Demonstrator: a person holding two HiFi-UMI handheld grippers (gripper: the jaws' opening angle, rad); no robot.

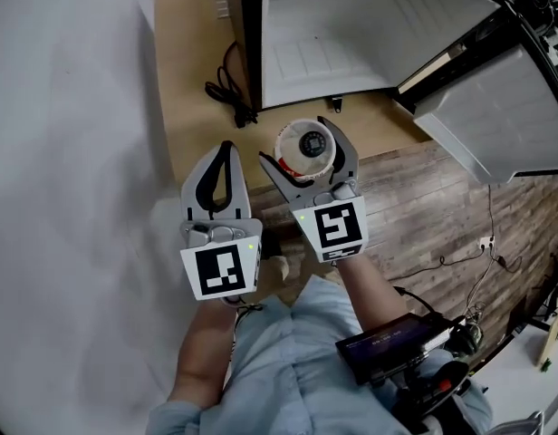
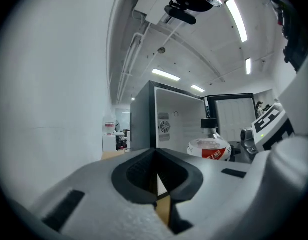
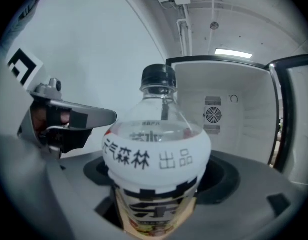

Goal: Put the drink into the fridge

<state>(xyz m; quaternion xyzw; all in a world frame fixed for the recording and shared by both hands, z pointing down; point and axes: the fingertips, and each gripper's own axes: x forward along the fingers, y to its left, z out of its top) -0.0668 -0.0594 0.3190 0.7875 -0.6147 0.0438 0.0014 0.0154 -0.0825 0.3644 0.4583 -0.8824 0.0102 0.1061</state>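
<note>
Looks steeply down on two hand-held claws in front of an open white fridge [image 1: 351,34]. Shows the right claw [image 1: 297,143] grasping a clear drink bottle [image 1: 295,161] upright, jaws spread wide and pressed against the sides of its white-labelled body, black cap [image 1: 312,143] on top. Places the drink bottle outside the fridge, just short of the open front, facing a bare white interior with a small round fan grille [image 3: 213,115] on the back wall. Carries black characters across the upper label and, from the other claw's side, a red patch. Shows the left claw [image 1: 226,148] clenched tip to tip with nothing between its jaws, close beside the right claw on the side away from the fridge door [image 1: 501,107], also short of the fridge front. Has the fridge door swung wide open. Includes a black cable [image 1: 229,89] bunched on a pale wooden board [image 1: 193,107] at the fridge's corner farthest from the door, dark plank floor [image 1: 424,207] in front of the fridge, and a light blue shirt [image 1: 288,352] at the lower edge, furthest from the fridge.
</note>
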